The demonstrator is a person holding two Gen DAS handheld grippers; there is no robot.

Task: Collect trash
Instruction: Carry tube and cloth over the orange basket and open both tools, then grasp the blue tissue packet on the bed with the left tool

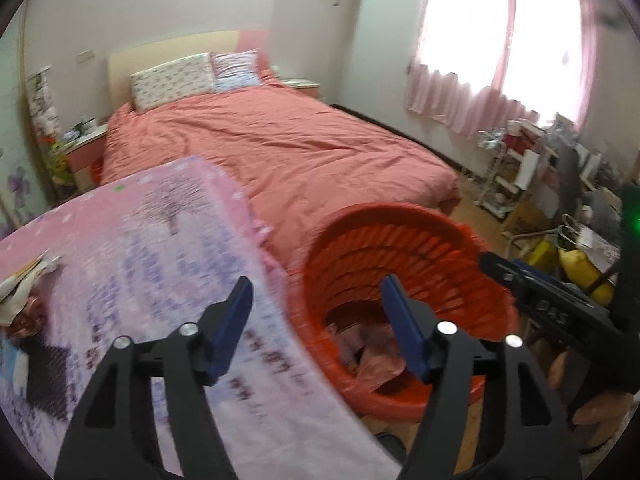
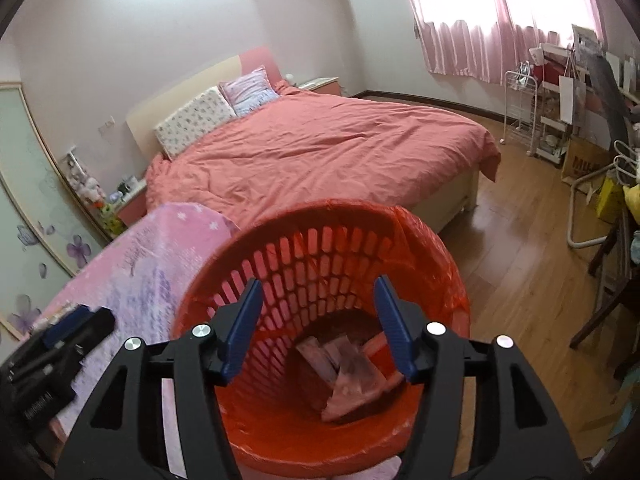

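Red slotted bin [image 2: 320, 320] below, right hand-held gripper [image 2: 318, 326] agape and empty, left hand-held gripper [image 1: 316, 326] likewise

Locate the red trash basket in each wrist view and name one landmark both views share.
Left wrist view: the red trash basket sits lower right of centre, beyond the open left claw, with pink wrappers at its bottom.
Right wrist view: the basket fills the lower centre, directly under the open right claw.
Shared landmark: the bed with the salmon cover lies behind the basket in both.
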